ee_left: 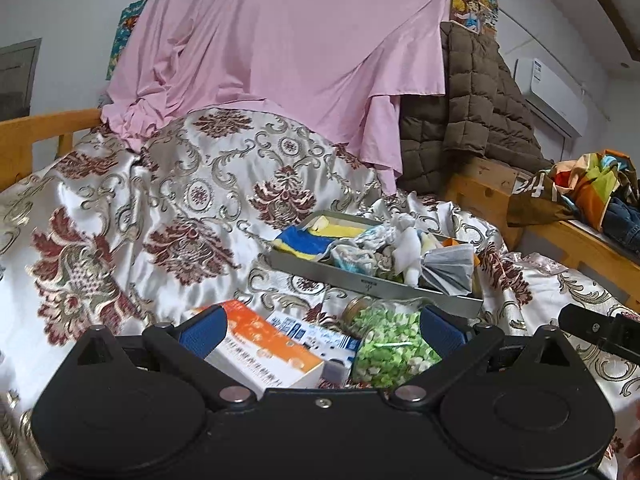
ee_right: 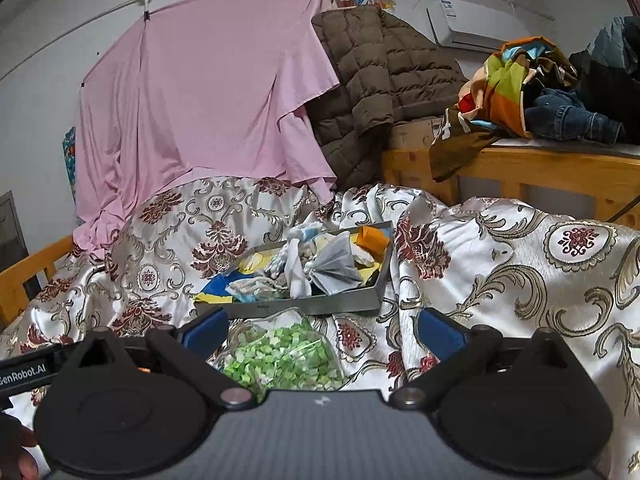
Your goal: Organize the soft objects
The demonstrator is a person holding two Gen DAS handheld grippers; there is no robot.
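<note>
A grey metal tray point(ee_left: 372, 285) point(ee_right: 320, 304) lies on the patterned bedspread, filled with soft things: a blue and yellow cloth point(ee_left: 308, 242), a grey face mask point(ee_left: 448, 270) point(ee_right: 338, 266), white crumpled bits point(ee_left: 408, 248). My left gripper point(ee_left: 320, 330) is open and empty, above an orange and white box point(ee_left: 260, 350), a blue and white box point(ee_left: 316, 338) and a bag of green pieces point(ee_left: 390, 346). My right gripper point(ee_right: 322, 330) is open and empty over the same bag point(ee_right: 280, 354), just short of the tray.
A pink sheet point(ee_left: 280, 52) hangs behind the bed. A brown quilted coat point(ee_left: 472, 104) hangs on the wooden frame point(ee_right: 540, 168). Colourful clothes and jeans point(ee_right: 532, 88) are piled on the ledge at right. The right gripper's edge point(ee_left: 600, 328) shows in the left wrist view.
</note>
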